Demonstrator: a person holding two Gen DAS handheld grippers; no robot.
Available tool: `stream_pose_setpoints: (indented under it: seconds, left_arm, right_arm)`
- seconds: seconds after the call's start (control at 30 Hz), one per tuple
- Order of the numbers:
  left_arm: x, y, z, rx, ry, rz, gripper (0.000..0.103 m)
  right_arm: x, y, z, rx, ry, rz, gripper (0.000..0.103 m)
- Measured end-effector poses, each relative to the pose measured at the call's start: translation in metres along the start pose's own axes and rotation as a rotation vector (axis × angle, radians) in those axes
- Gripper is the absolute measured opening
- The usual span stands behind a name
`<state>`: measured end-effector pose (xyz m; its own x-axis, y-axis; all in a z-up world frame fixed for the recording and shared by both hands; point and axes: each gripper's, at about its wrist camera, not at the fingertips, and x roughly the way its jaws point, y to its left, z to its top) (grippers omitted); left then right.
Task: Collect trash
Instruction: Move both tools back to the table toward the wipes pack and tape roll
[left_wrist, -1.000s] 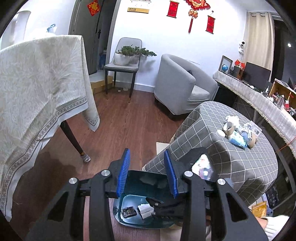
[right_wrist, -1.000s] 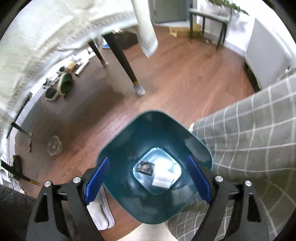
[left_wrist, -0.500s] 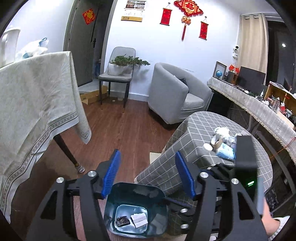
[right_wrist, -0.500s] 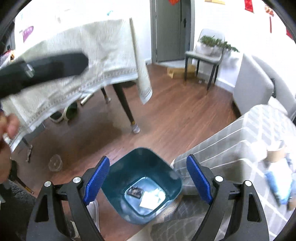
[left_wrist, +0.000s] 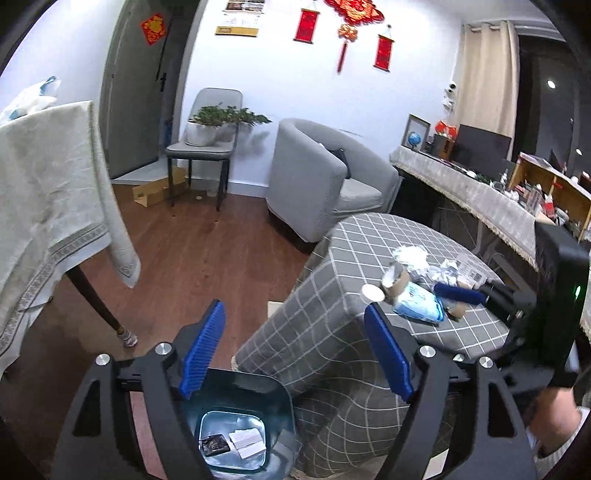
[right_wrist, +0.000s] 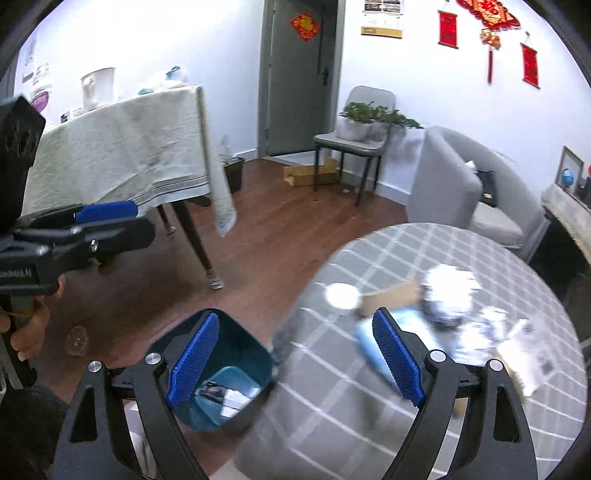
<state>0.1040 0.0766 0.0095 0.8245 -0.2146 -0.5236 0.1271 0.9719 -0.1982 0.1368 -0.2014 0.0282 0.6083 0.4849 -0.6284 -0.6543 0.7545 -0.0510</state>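
A teal trash bin (left_wrist: 236, 424) stands on the floor beside the round table with the grey checked cloth (left_wrist: 369, 258); a dark wrapper and white paper lie in it. On the table lie a blue packet (left_wrist: 419, 306), a cardboard tube (left_wrist: 397, 280), a white lid (left_wrist: 373, 291) and crumpled white paper (left_wrist: 412, 254). My left gripper (left_wrist: 295, 347) is open and empty, above the bin and the table's edge. My right gripper (right_wrist: 295, 354) is open and empty, over the table's near edge, with the blurred blue packet (right_wrist: 369, 343) just beyond it. The bin also shows in the right wrist view (right_wrist: 225, 373).
A tall table with a beige cloth (left_wrist: 48, 184) stands at the left, one leg (left_wrist: 99, 302) near the bin. A grey armchair (left_wrist: 325, 184) and a chair with a plant (left_wrist: 207, 147) stand at the far wall. A cluttered sideboard (left_wrist: 480, 199) runs along the right.
Both grippers rose from above the bin and tilted up toward the round table. The left gripper's jaws opened wider. The right gripper swung right, over the table's trash.
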Motion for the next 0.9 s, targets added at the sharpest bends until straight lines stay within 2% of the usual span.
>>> stream_pose_setpoints:
  seconds: [0.1,0.3,0.5,0.67,0.8,0.9]
  left_arm:
    - [0.010,-0.012,-0.002,0.019,0.015,-0.022,0.081]
    - [0.027,-0.043,-0.006,0.084,0.050,-0.086,0.084]
    - [0.049,-0.072,-0.008,0.138,0.074,-0.135,0.086]
    - [0.071,-0.090,-0.016,0.183,0.112,-0.178,0.086]
    - [0.087,-0.100,-0.016,0.164,0.144,-0.245,0.086]
    - [0.099,-0.110,-0.017,0.186,0.158,-0.252,0.086]
  right_arm:
    - [-0.012,-0.024,-0.004,0.001,-0.014,-0.017,0.090]
    - [-0.030,-0.074,-0.019,0.054,-0.029,-0.027,0.091]
    - [-0.034,-0.105,-0.033,0.039,-0.002,-0.015,0.092]
    - [-0.032,-0.116,-0.040,0.011,0.034,0.018,0.094]
    - [-0.028,-0.123,-0.043,-0.022,0.064,0.032,0.095]
    - [-0.025,-0.126,-0.047,-0.047,0.092,0.039,0.097]
